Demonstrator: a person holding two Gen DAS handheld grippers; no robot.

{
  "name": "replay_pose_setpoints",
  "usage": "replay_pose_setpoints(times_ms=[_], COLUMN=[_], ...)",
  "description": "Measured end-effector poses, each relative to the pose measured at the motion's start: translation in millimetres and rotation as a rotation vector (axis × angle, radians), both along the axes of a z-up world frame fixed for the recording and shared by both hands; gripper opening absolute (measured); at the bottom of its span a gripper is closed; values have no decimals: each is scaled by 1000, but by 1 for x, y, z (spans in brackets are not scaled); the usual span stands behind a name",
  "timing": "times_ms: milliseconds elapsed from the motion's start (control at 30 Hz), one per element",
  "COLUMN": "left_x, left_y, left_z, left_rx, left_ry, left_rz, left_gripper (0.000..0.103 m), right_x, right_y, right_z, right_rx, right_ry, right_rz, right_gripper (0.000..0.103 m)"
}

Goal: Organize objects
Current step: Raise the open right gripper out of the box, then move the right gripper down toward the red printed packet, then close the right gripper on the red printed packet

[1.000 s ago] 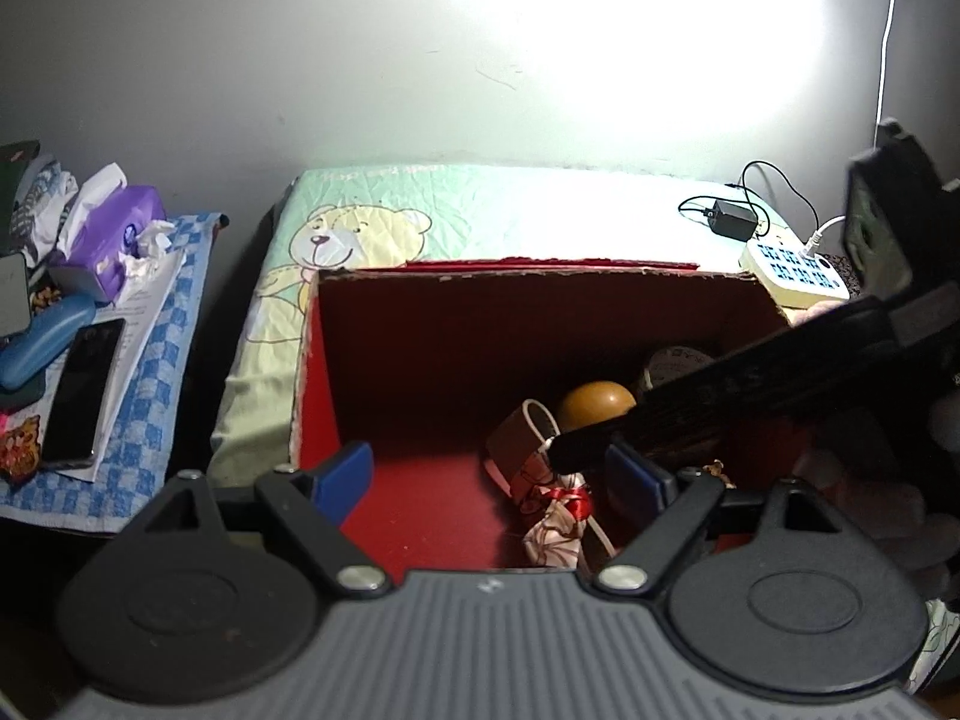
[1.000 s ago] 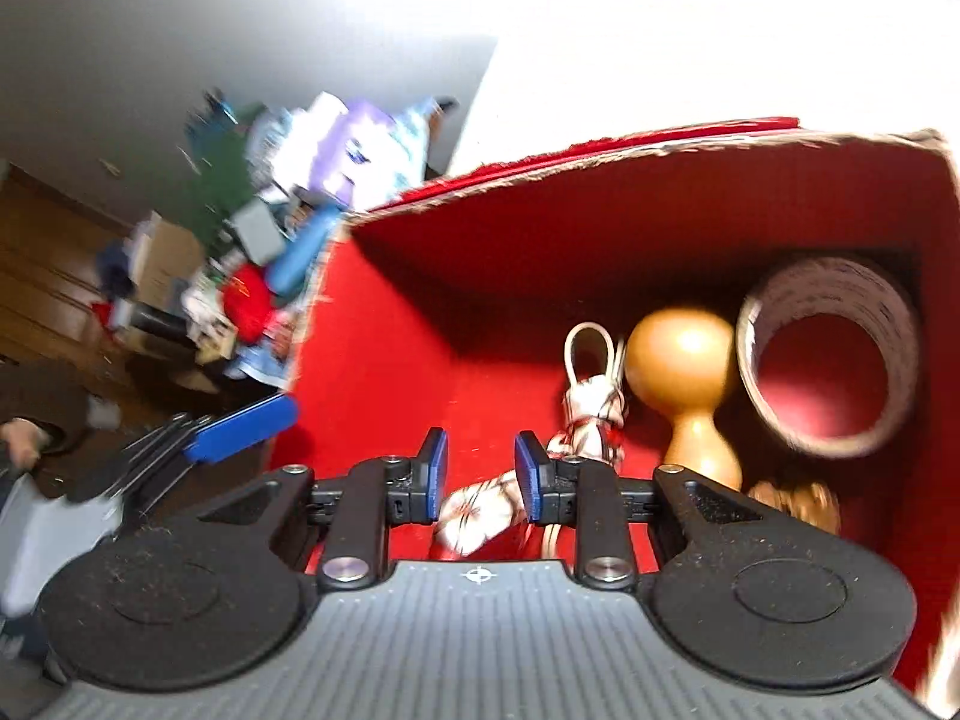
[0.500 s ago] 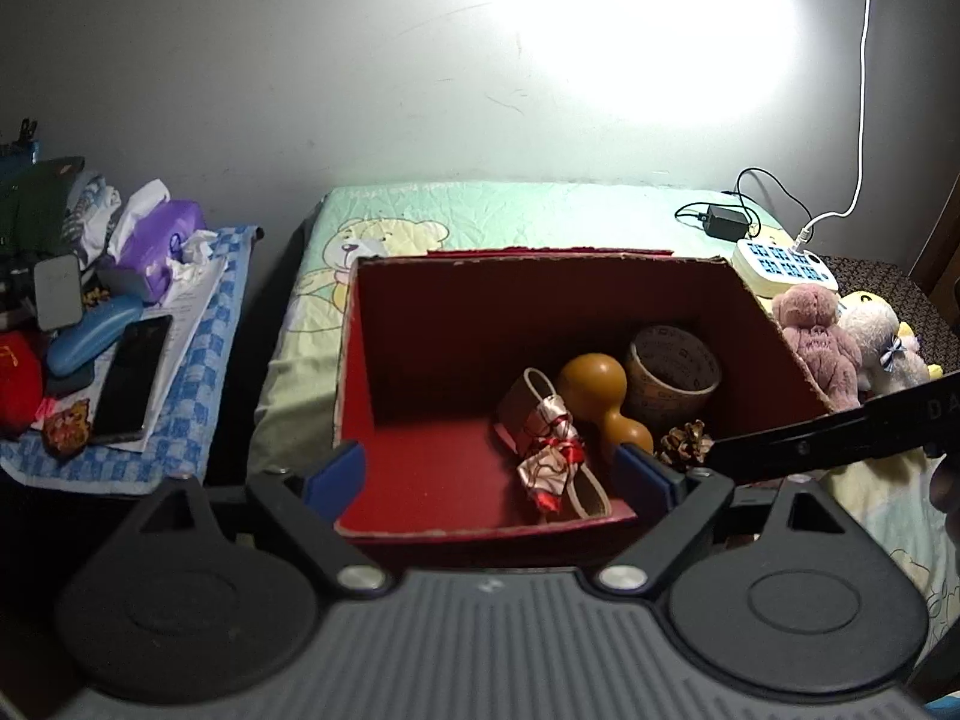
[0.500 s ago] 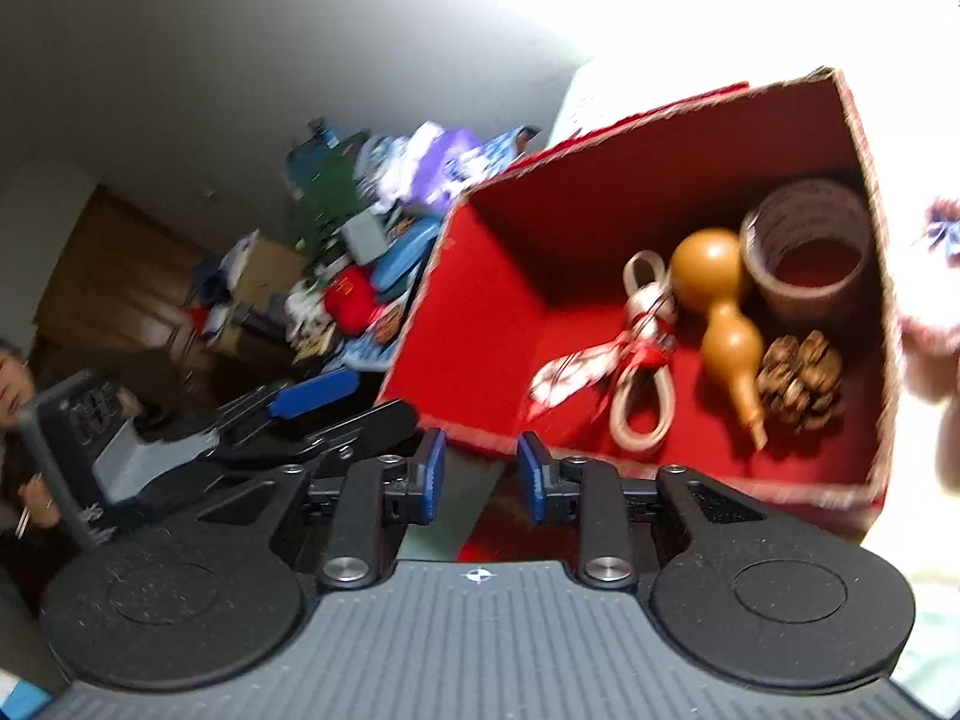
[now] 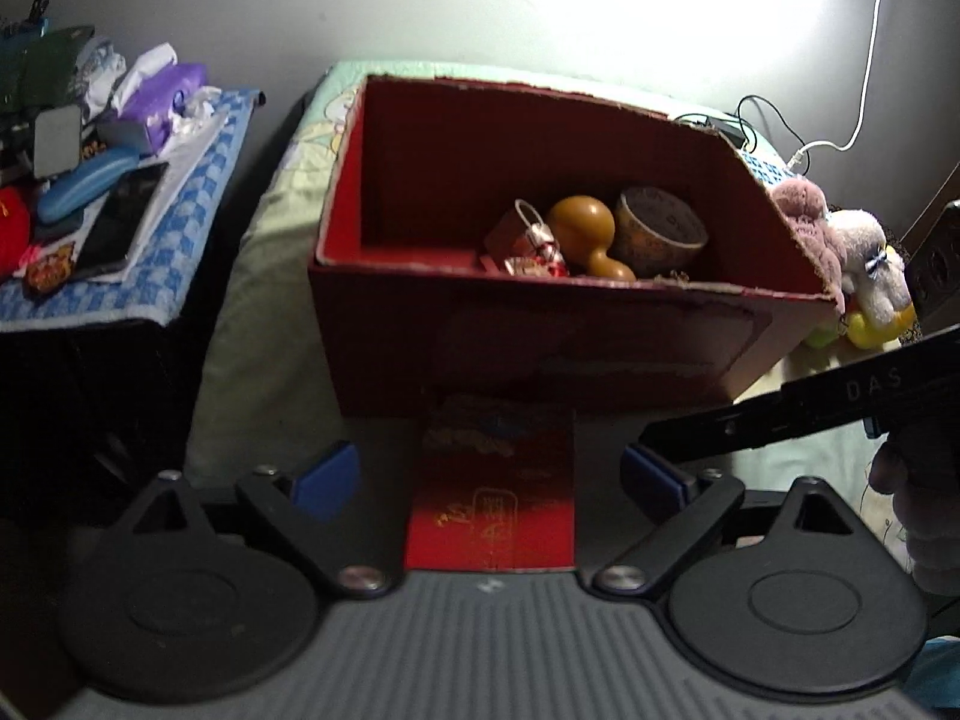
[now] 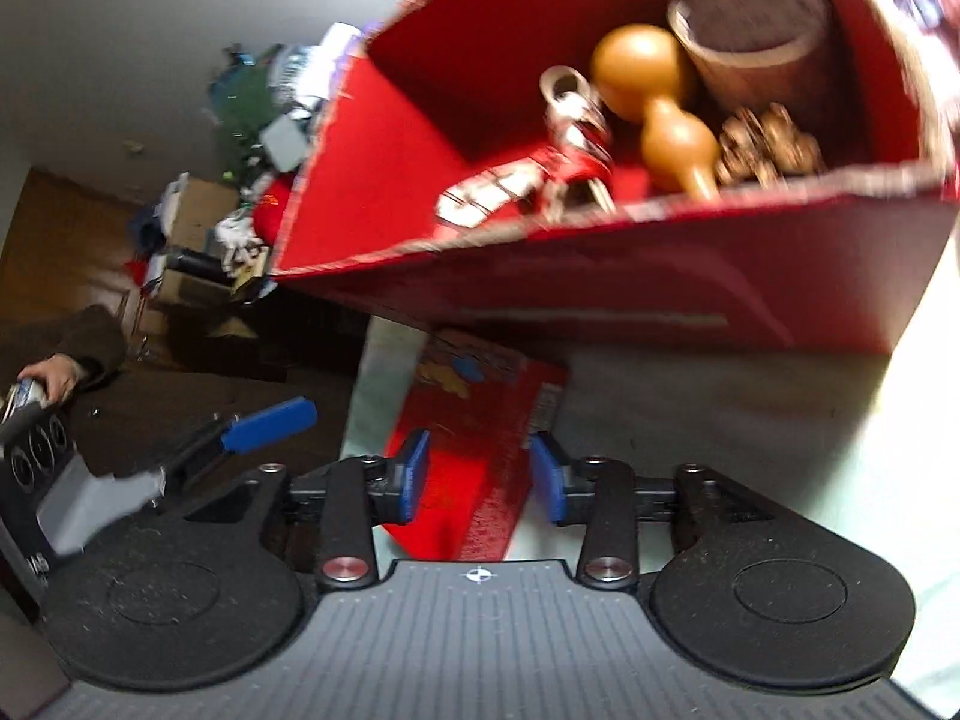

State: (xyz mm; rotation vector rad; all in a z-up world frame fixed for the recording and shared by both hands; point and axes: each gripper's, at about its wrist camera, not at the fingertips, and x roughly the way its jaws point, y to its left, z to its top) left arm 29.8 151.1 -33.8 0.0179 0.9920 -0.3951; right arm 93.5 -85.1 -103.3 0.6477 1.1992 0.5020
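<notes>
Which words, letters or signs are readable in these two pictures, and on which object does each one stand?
"DAS" on the right gripper, white letters on its black finger; the word seems to continue but is hidden.
Gold print on the flat red packet, in front of the red box: too dark and small to read.
Colourful print on the packet's far end: blurred, unreadable.
Pattern on the round cup in the box: not legible.

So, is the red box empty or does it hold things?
Not empty: the red box holds a gourd, a patterned cup, a pine cone and a ribboned ring.
</notes>
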Motion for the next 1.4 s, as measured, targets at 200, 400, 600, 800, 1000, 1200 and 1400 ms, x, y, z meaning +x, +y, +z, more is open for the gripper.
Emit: replay_pose_setpoints(times_ms=[200,400,600,800,1000,1200,1400], left_x=[2,6,11,14,5,-14,-25], left_y=[0,-6,-9,-15,-21,-43,-90], left_z=[-34,-52,-64,-71,-67,-49,-35], left_rx=[-22,-9,15,59,95,132,125], left_ry=[99,137,158,170,162,153,174], left_rz=[20,19,37,34,23,-72,-232], left_gripper=[95,95,94,87,85,85,85], right_x=[-3,2,3,-3,-14,-32,-58], right_y=[4,15,25,21,5,-31,-97], right_z=[-18,-27,-36,-41,-36,-16,3], right_rx=[25,32,20,42,61,34,-18], right_ry=[70,96,108,105,116,101,85], right_rz=[-12,-2,13,3,15,63,-1], right_gripper=[45,46,50,54,52,51,51])
